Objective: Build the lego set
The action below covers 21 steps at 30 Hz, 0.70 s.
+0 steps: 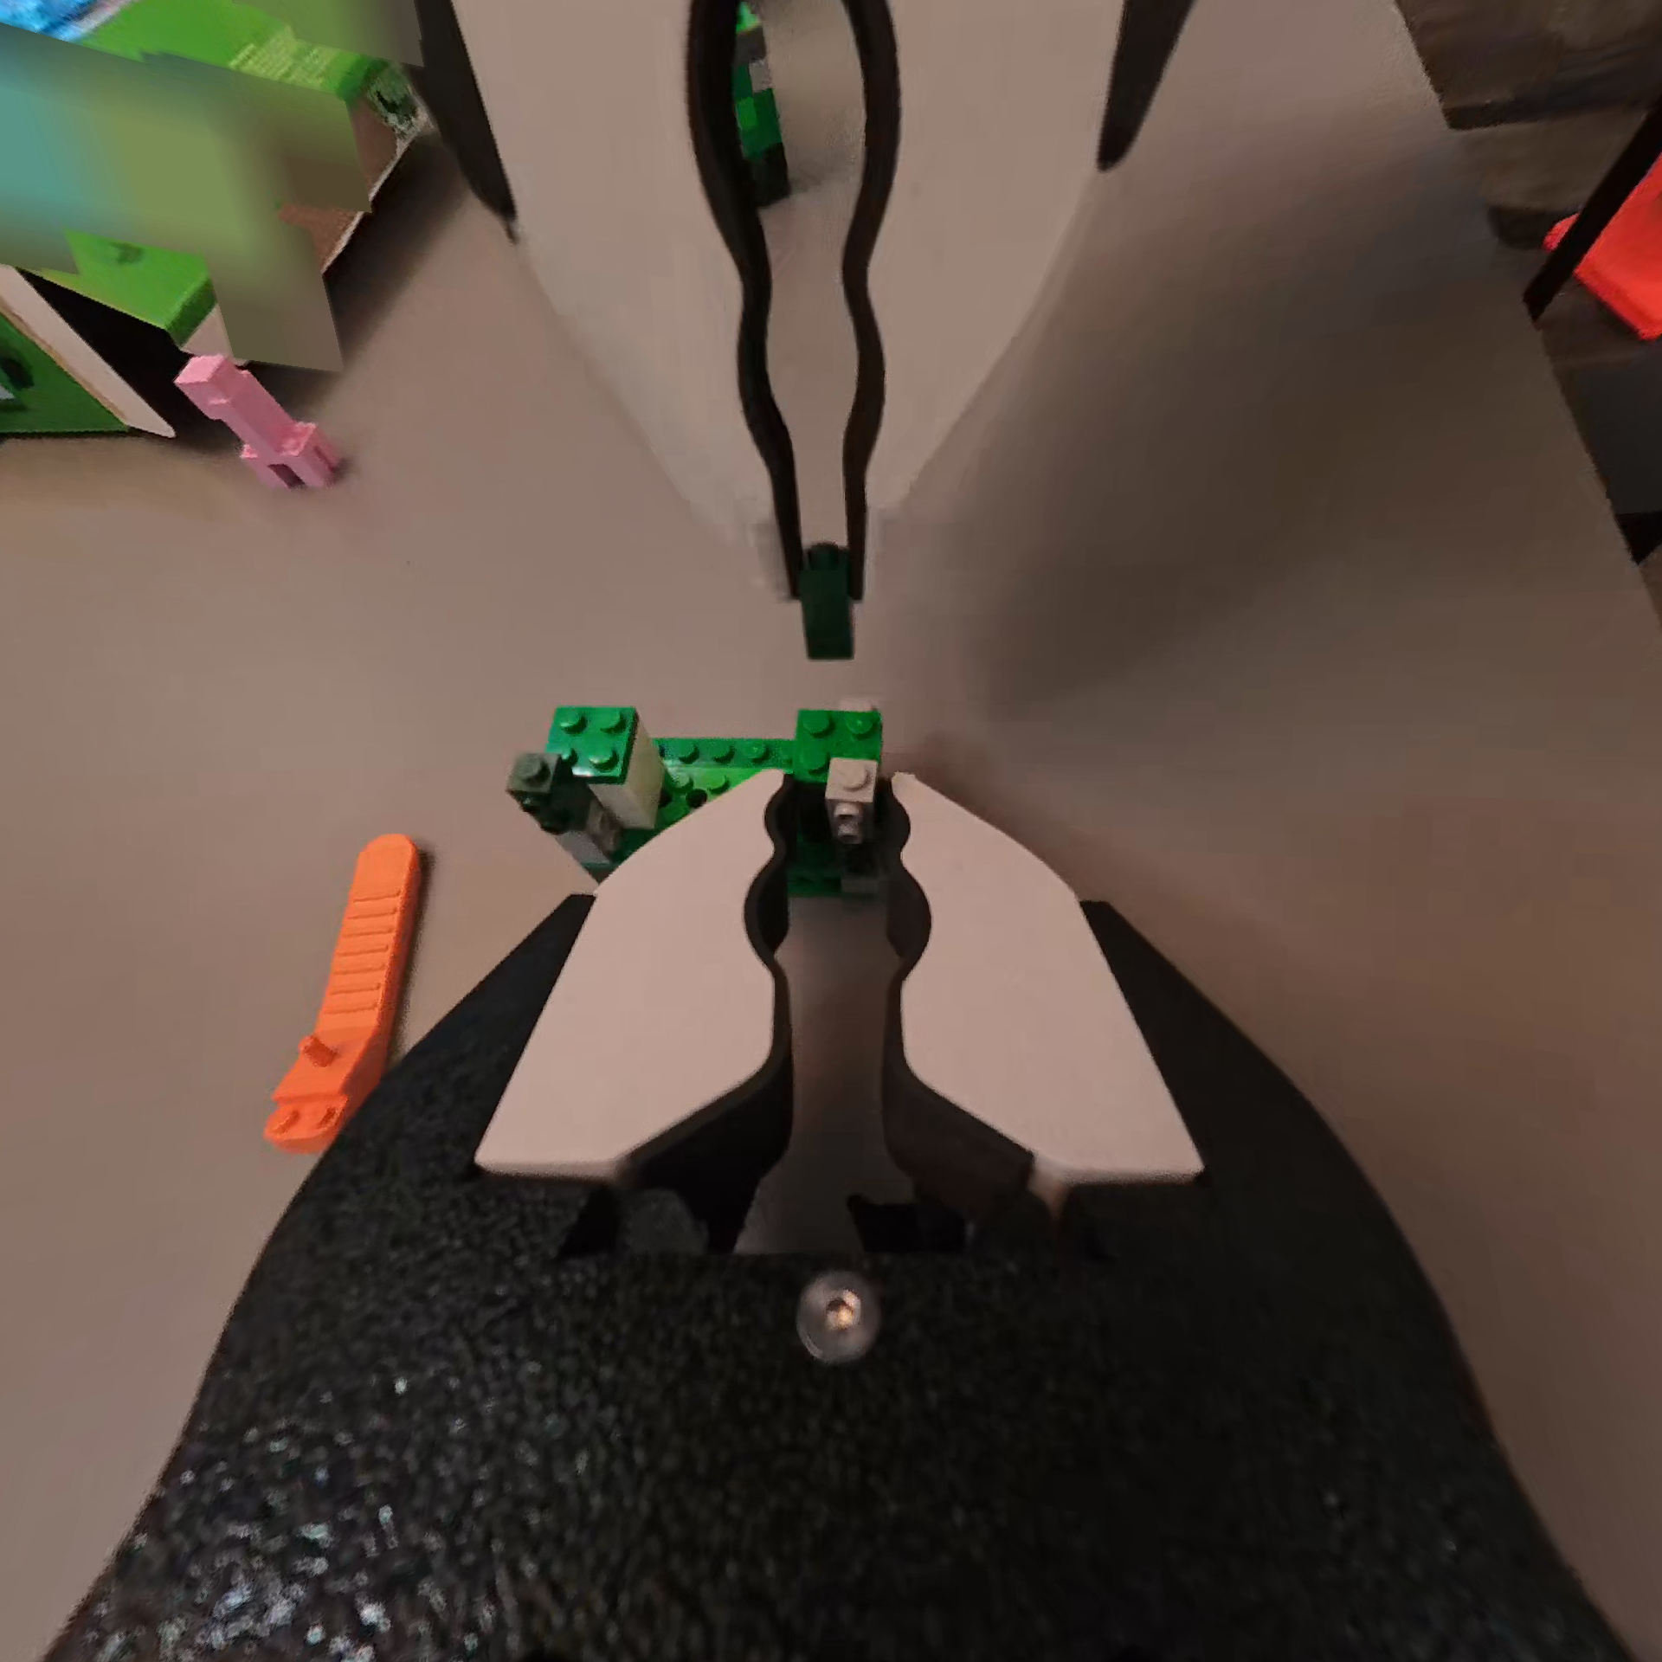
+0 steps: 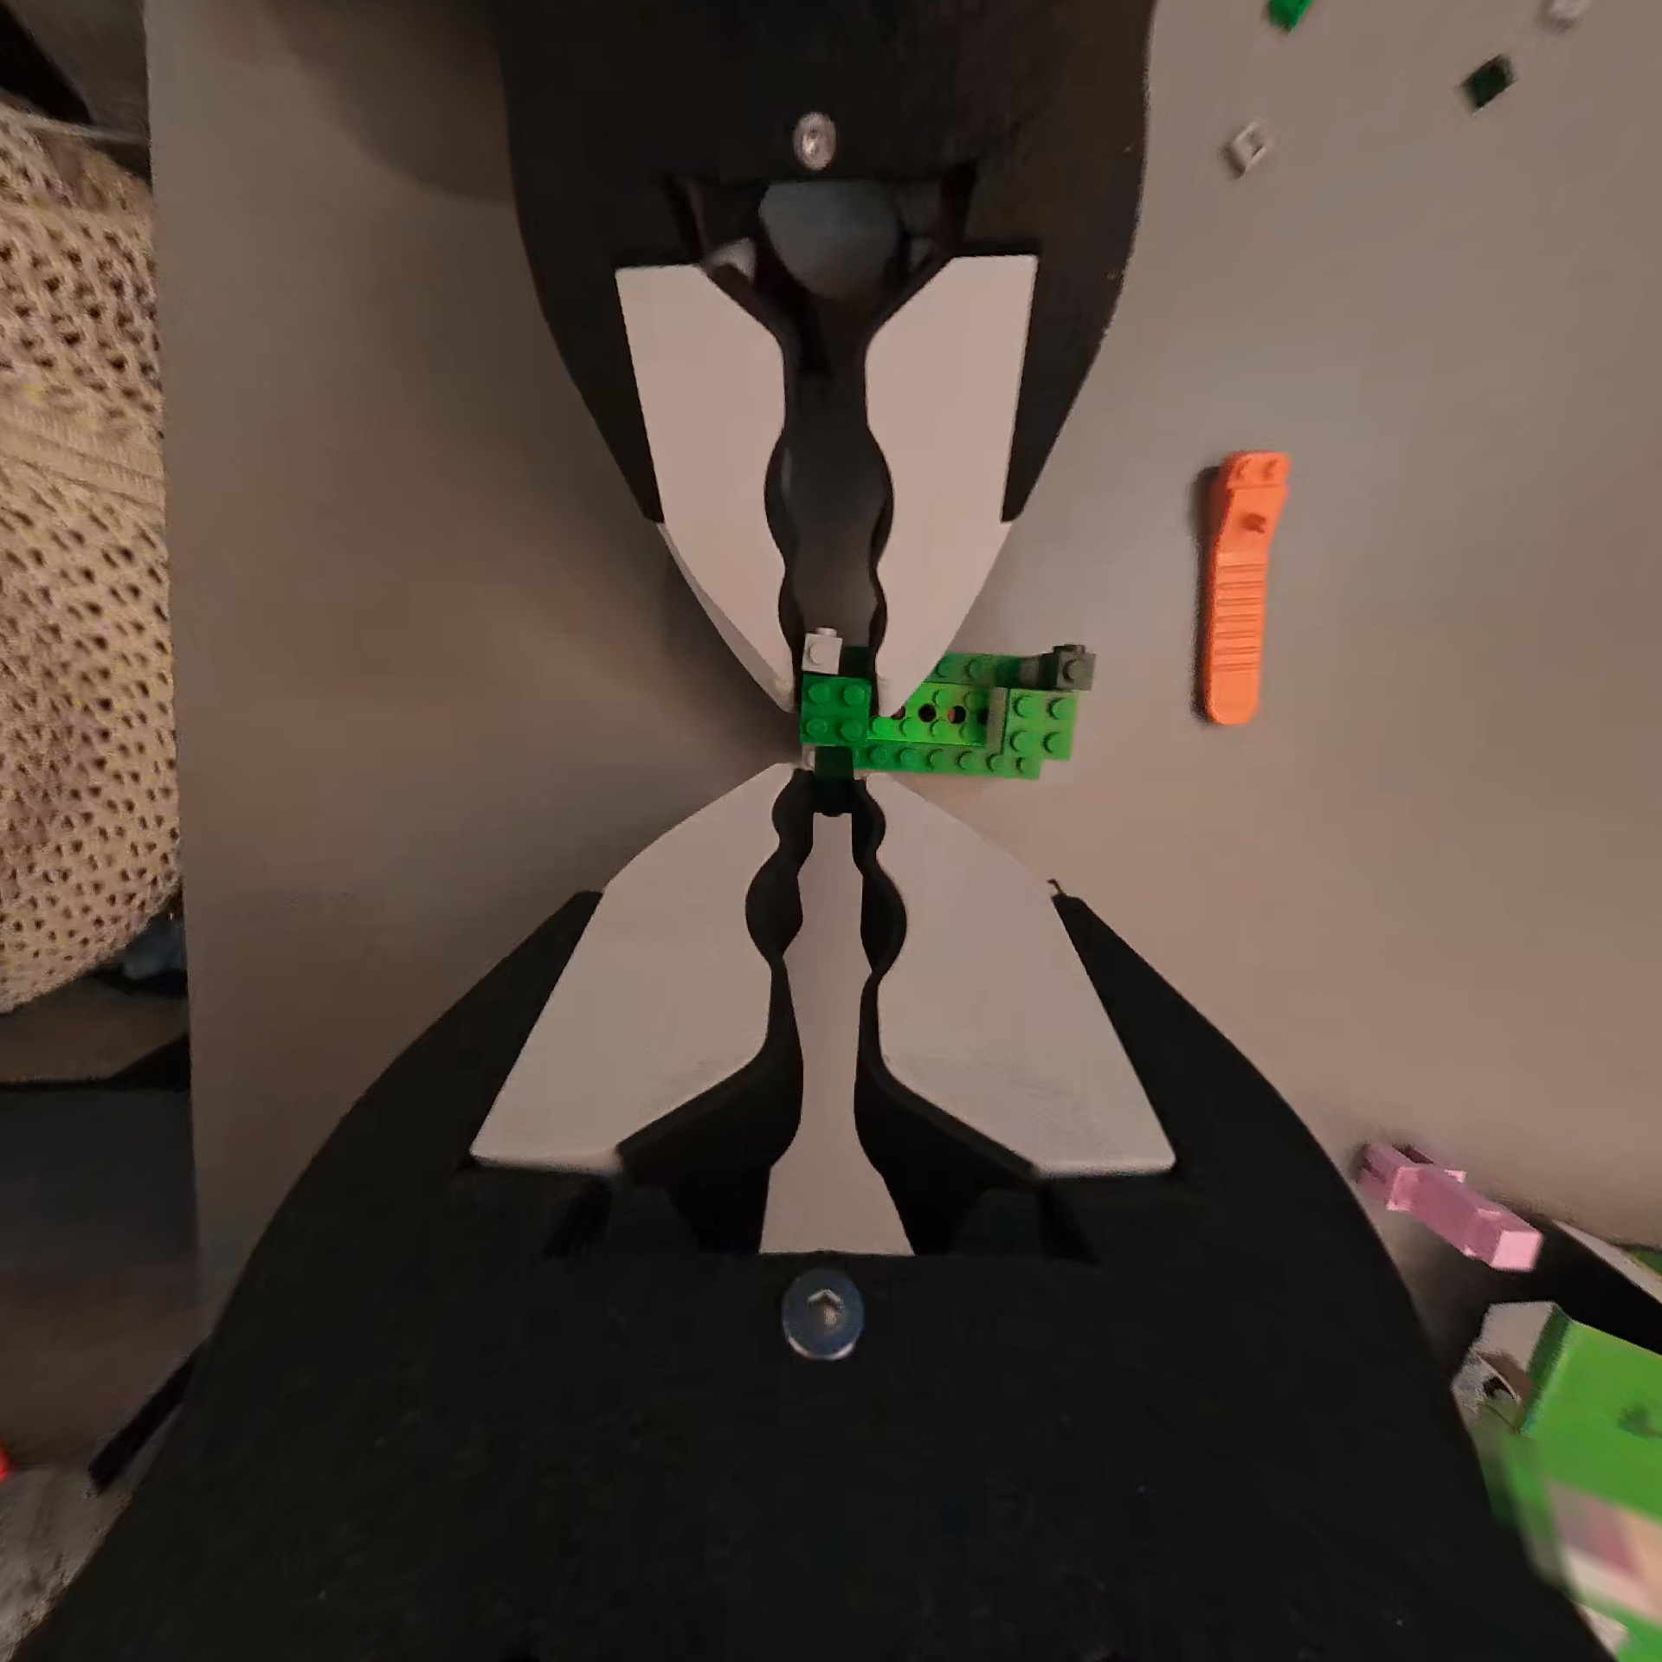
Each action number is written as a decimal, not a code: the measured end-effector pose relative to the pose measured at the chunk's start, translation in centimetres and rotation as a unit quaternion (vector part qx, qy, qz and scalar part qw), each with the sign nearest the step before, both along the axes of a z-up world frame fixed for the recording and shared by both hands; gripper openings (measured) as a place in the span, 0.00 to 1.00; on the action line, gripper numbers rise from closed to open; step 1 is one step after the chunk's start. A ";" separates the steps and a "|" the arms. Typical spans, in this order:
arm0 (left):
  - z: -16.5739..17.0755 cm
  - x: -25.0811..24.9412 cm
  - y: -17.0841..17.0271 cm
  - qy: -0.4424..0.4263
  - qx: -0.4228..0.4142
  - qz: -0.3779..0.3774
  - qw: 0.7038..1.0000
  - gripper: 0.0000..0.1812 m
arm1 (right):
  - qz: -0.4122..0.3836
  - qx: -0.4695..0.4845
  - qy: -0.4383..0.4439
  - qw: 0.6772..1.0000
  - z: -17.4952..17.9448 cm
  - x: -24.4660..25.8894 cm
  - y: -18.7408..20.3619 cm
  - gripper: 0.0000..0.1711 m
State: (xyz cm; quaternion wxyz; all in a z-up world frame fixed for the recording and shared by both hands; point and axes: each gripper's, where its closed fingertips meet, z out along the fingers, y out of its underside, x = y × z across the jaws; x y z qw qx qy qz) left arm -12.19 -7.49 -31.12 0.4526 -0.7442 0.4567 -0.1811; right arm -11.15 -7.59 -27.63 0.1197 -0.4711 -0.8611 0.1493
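A green Lego build (image 1: 719, 764) lies on the grey table, with raised green blocks at both ends and small grey pieces. My left gripper (image 1: 836, 809) is shut on its right end, around a grey stud piece (image 1: 850, 782). My right gripper (image 1: 827, 576) comes in from the far side, shut on a small dark green brick (image 1: 827, 621) held just beyond the build. In the right wrist view the right gripper (image 2: 832, 800) holds the dark green brick (image 2: 832, 775) against the near edge of the build (image 2: 971, 719). The left gripper (image 2: 836, 665) grips the build from the far side.
An orange brick separator (image 1: 351, 989) (image 2: 1241, 594) lies beside the build. A pink Lego figure (image 1: 261, 423) (image 2: 1448, 1205) and a green box (image 1: 135, 297) (image 2: 1583, 1403) are farther off. Loose small pieces (image 2: 1488, 85) lie at the far right. Knitted fabric (image 2: 81, 540) hangs past the table's left edge. My hands' fingertips stand some 4 cm from each other. My left gripper's tips are some 11 cm from the orange brick separator (image 2: 1241, 594). Look for it in the left wrist view (image 1: 358, 974) too.
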 end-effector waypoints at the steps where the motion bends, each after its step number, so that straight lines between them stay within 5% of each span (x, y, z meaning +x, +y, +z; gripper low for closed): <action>1: 0.0 0.0 0.0 0.000 0.000 0.000 1.000 0.09 | 0.001 0.008 -0.018 1.000 -0.2 0.1 -0.1 0.04; 21: -0.1 -0.1 0.1 -0.011 -0.023 0.005 1.000 0.09 | -0.005 0.057 -0.121 0.991 -1.5 0.3 -0.1 0.04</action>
